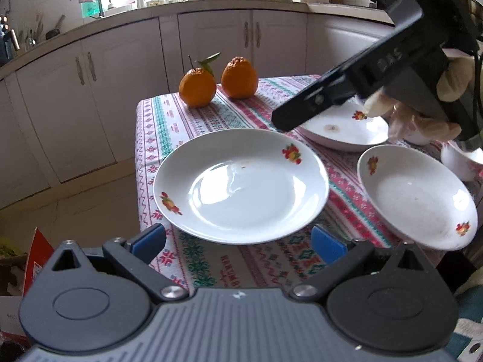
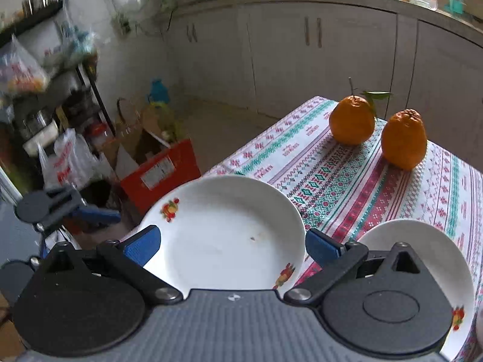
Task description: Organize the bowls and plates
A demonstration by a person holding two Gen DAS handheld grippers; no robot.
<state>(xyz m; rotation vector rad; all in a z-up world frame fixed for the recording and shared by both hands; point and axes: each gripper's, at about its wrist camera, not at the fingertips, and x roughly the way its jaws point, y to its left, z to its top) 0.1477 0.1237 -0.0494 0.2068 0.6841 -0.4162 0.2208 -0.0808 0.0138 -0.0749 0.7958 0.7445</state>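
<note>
Plainly, both pairs of jaws stand wide apart with nothing between them. The left gripper (image 1: 238, 242) hovers over the table's near edge, just short of the large plate (image 1: 241, 185), which lies by the table's left edge. The right gripper (image 2: 232, 246) hangs above that same plate. Two more white dishes, one (image 1: 418, 196) at the near right and one (image 1: 344, 129) behind it, rest on the patterned tablecloth (image 1: 211, 114). Two oranges (image 1: 197, 87) sit near the far left corner.
</note>
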